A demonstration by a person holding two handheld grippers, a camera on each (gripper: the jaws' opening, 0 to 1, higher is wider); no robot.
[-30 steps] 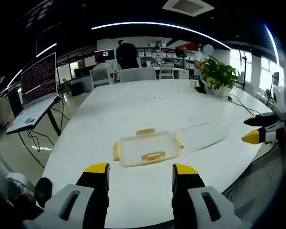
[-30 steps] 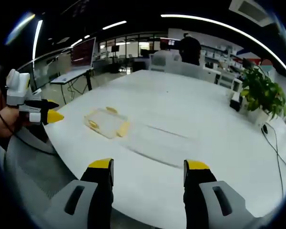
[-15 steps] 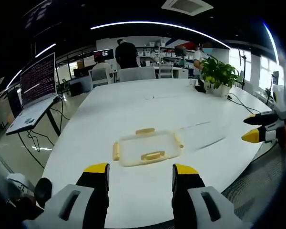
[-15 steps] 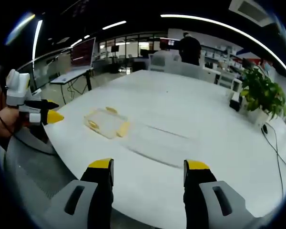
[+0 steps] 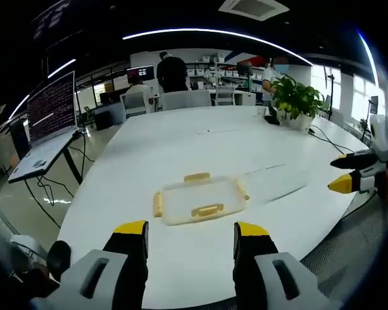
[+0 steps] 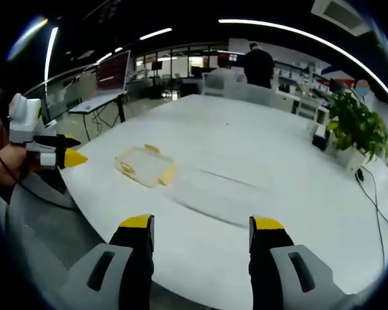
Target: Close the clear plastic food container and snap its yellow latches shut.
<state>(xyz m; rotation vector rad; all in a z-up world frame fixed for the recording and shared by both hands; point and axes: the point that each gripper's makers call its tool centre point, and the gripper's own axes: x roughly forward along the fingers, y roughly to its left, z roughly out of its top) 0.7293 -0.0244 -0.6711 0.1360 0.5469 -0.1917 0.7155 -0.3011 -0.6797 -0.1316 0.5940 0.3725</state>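
Left gripper view has the clear lid flat on the table, looks light and slippery, so I'd grab a yellow latch, both tongs released.

Clear lid with yellow latches, flat beside clear container

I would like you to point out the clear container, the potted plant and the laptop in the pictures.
clear container (image 5: 200,199): left gripper view, on its transparent top face.
potted plant (image 5: 296,98): left gripper view, on the green leaves.
laptop (image 5: 52,106): left gripper view, on the lit screen.
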